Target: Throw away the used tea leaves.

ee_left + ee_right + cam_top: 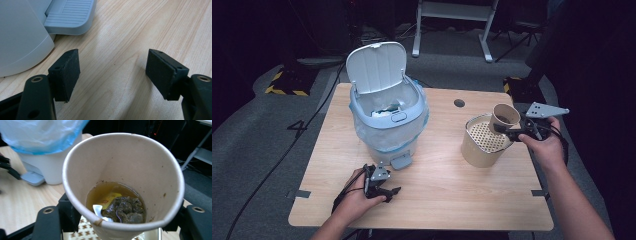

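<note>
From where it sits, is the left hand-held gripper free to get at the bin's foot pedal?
Probably yes: the left hand-held gripper is open, resting on bare table just short of the pedal, with nothing lying between them.

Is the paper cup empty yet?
No. The paper cup holds brownish liquid and a soaked tea bag at its bottom.
</note>
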